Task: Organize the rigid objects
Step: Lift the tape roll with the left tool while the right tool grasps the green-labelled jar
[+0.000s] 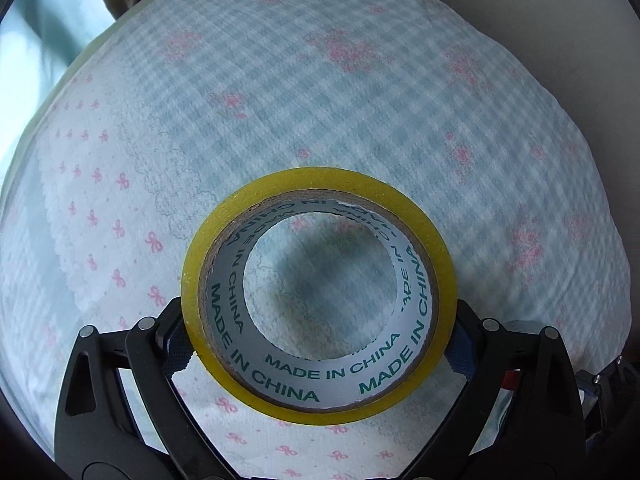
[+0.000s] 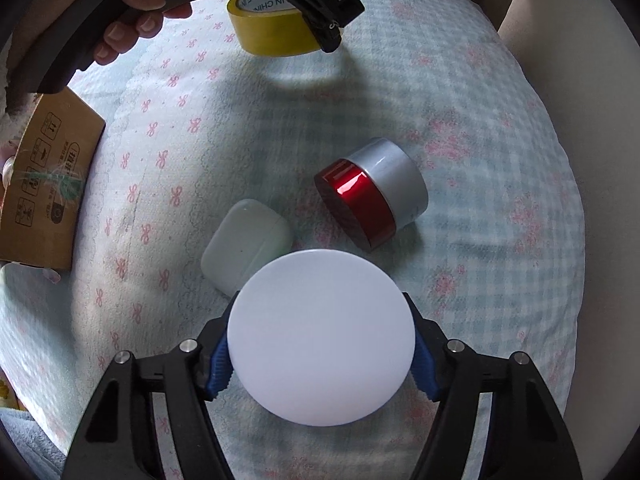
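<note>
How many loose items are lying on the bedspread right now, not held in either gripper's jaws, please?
2: a red and silver jar on its side mid-bedspread, and a pale green case just left of it, partly behind the white disc held by the right gripper. More may be hidden.

The tape roll [image 1: 319, 296] is glossy yellowish translucent plastic film wound on a matt grey cardboard core printed in green. Under it lies a soft woven cloth [image 1: 400, 112], matt and lightly puckered, checked pale green with pink bows. The left gripper [image 1: 319, 344] looks like matt black plastic with small shiny metal pins. The round disc [image 2: 320, 338] is smooth, matt, frosted white plastic. The jar [image 2: 372, 192] has a mirror-glossy red band and a satin silver lid. The small case [image 2: 246, 242] is smooth, milky, semi-matt plastic. The box [image 2: 44, 184] is plain brown cardboard. The right gripper [image 2: 320, 360] carries ribbed blue pads on its fingers [image 2: 218, 372].
</note>
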Motion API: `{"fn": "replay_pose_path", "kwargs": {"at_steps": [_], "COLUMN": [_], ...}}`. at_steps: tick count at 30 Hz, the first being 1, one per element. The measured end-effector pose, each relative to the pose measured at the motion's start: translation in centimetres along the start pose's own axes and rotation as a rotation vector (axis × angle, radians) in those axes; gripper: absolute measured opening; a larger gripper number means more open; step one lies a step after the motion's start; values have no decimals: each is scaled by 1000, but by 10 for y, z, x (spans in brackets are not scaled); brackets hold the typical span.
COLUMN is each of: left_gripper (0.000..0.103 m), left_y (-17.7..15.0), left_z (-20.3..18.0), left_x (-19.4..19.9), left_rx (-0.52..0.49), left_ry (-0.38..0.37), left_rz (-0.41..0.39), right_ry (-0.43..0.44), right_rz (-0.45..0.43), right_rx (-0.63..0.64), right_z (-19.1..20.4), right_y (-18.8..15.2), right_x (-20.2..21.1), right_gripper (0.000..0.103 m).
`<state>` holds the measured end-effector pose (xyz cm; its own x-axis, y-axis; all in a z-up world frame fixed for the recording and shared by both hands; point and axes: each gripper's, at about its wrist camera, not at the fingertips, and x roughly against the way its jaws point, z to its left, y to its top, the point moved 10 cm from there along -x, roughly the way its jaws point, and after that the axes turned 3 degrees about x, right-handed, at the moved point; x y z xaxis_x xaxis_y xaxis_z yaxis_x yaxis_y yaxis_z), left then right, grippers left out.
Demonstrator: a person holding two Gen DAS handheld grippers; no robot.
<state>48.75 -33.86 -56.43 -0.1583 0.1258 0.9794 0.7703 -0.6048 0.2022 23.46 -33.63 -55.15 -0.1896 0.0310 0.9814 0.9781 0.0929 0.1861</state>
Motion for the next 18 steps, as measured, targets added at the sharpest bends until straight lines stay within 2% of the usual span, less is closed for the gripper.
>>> {"fn": "replay_pose_path", "kwargs": {"at_steps": [7, 14, 18], "left_gripper": [97, 97, 97], "left_y": [-4, -25, -49], "left_z": [10, 10, 22], "left_x": [64, 161, 222], "left_rx": [28, 70, 100], "left_ry": [-14, -40, -45], "left_rz": [-55, -139, -185], "right_ry": [-29, -76, -87], "right_rz": [-41, -112, -152], "right_rx": [-44, -53, -69], "right_z": [-6, -10, -2], "right_y": [11, 24, 36], "right_x": [51, 127, 176], "right_gripper": [67, 67, 67]}}
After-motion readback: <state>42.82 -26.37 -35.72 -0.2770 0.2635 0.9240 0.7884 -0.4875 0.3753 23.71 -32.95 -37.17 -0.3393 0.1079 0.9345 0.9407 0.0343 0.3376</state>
